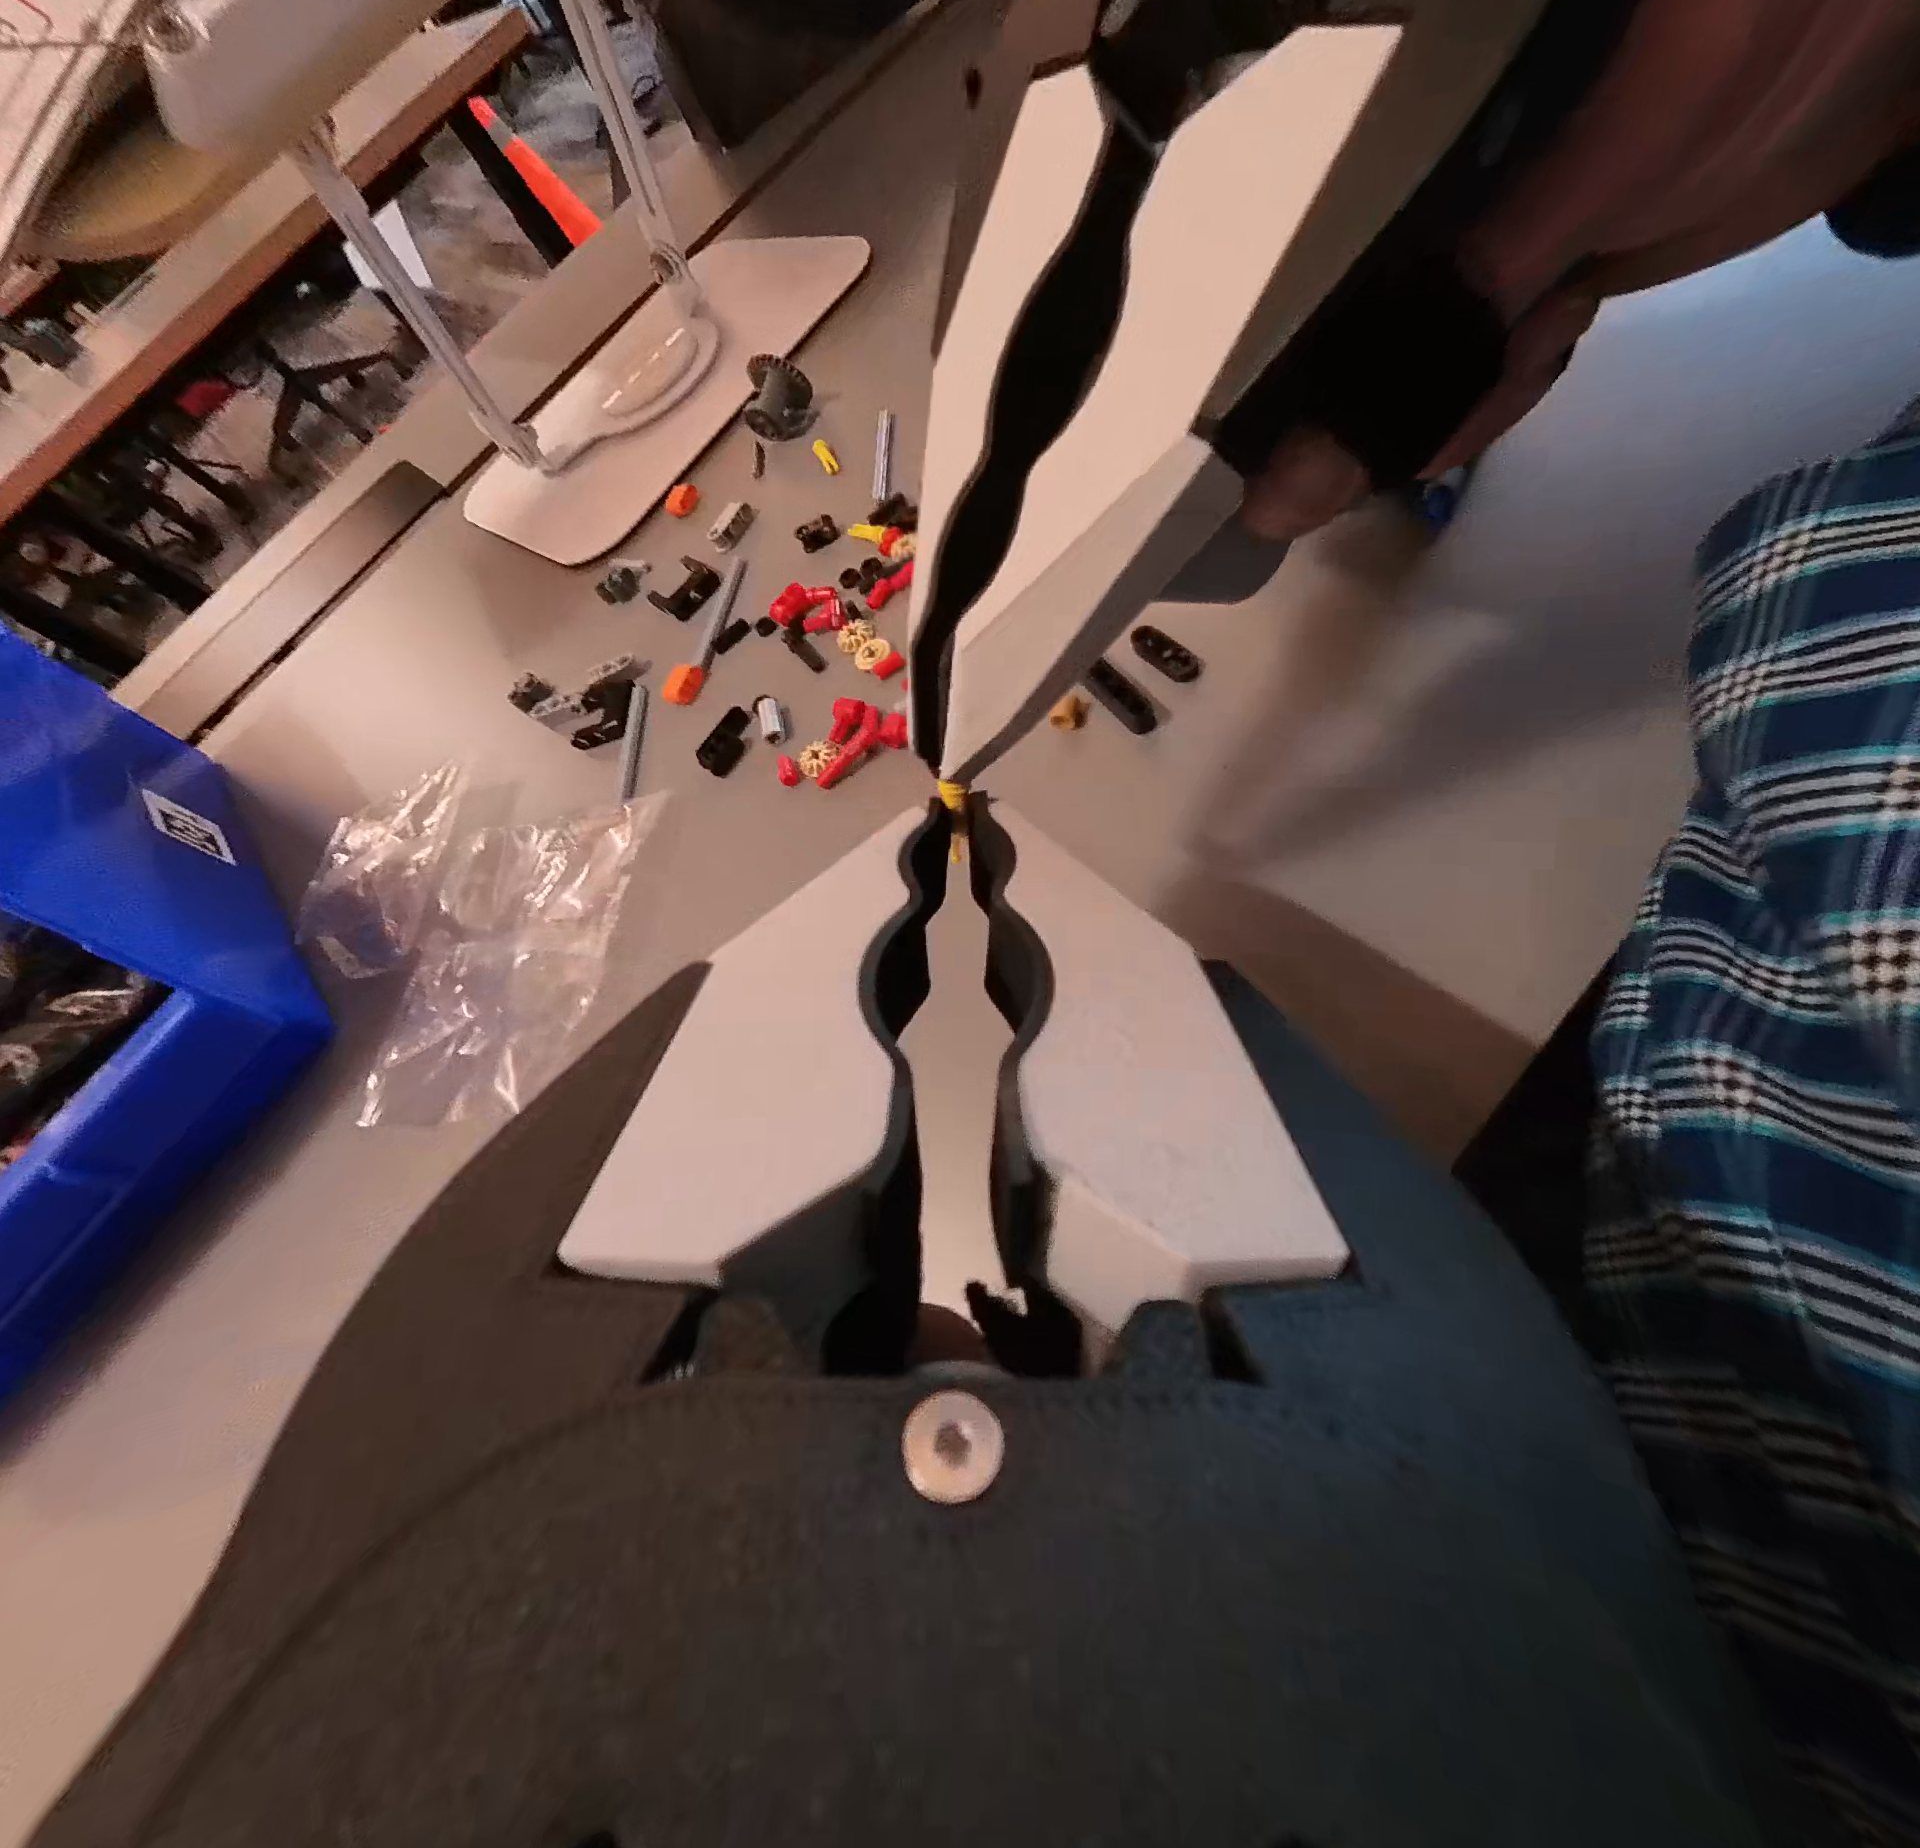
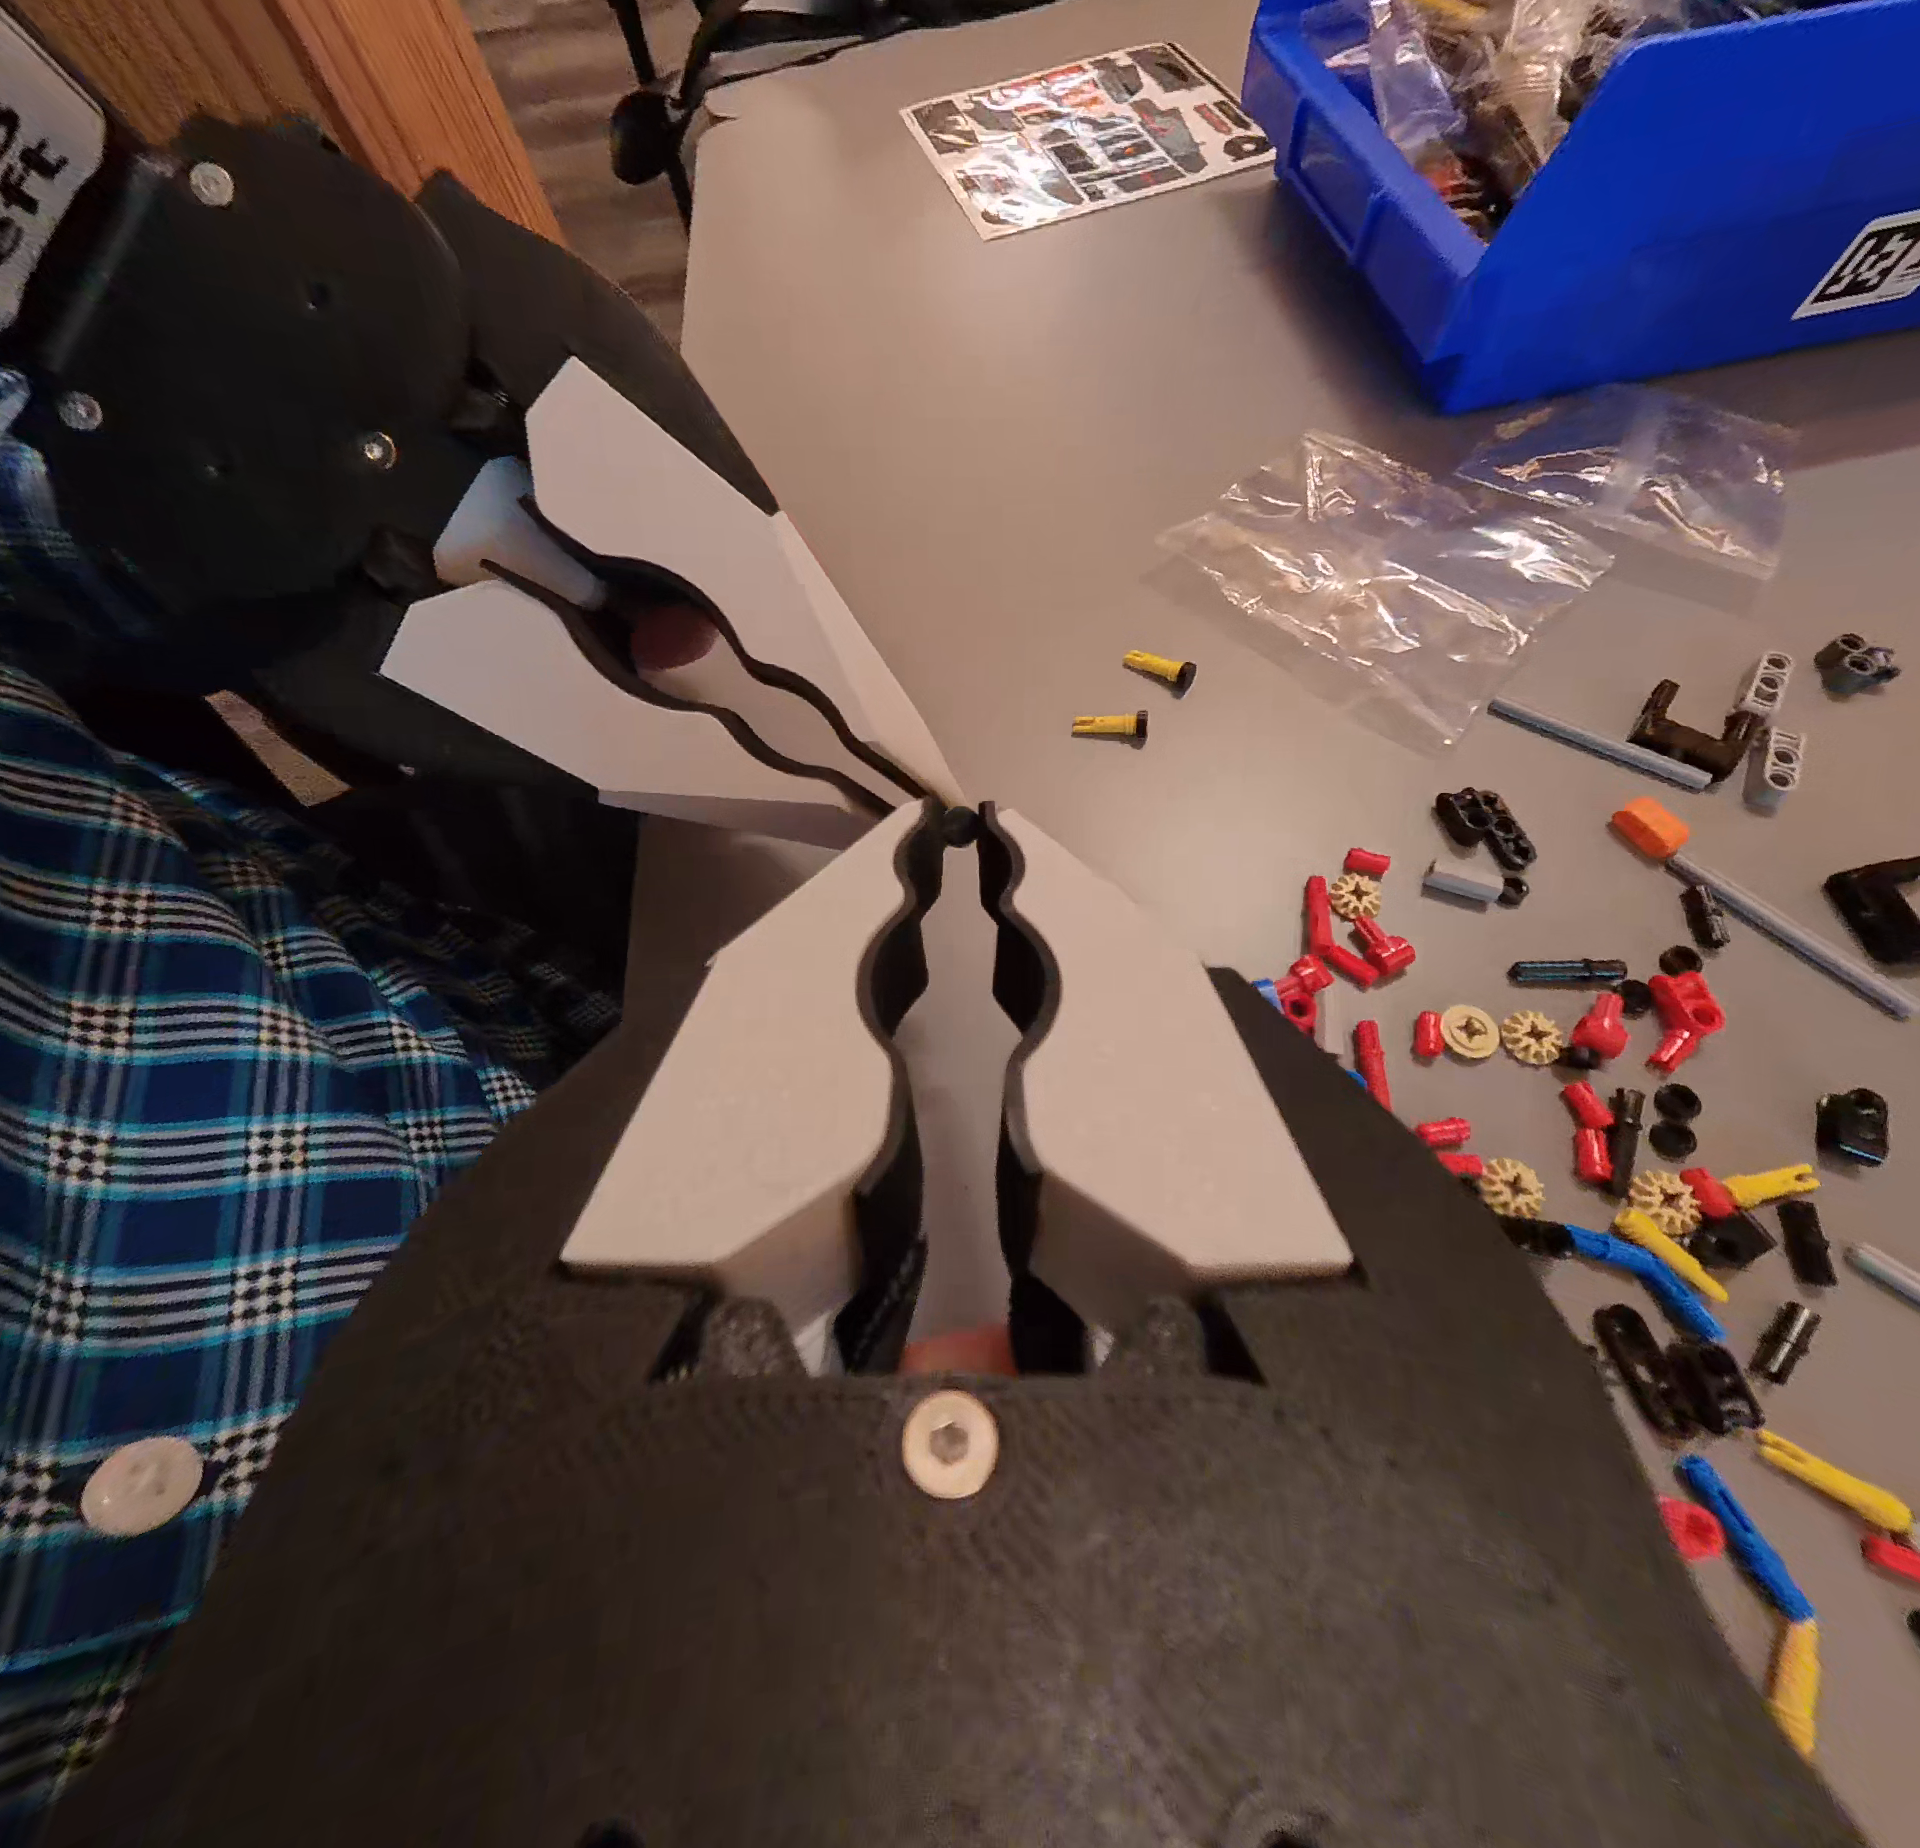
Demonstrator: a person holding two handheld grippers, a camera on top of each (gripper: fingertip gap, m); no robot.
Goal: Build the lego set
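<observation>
Both grippers meet tip to tip above the grey table (image 2: 1018, 427). My left gripper (image 1: 953, 813) is shut on a small yellow pin (image 1: 950, 789) at its fingertips. My right gripper (image 2: 959, 819) is shut on a small round black piece (image 2: 958, 824). The right gripper also shows in the left wrist view (image 1: 930, 759), coming down from above onto the yellow pin. The left gripper shows in the right wrist view (image 2: 930, 796), coming in from the upper left. Two yellow pins with black ends (image 2: 1158, 668) lie on the table.
A pile of loose red, black, yellow, tan and grey pieces (image 1: 821, 645) (image 2: 1558, 1050) lies on the table. Empty clear bags (image 2: 1382, 572) lie beside a blue bin (image 2: 1621, 240) of bagged parts. A sticker sheet (image 2: 1081, 136) and a white stand (image 1: 665, 385) sit farther back. A plaid shirt (image 2: 208, 1071) is close by.
</observation>
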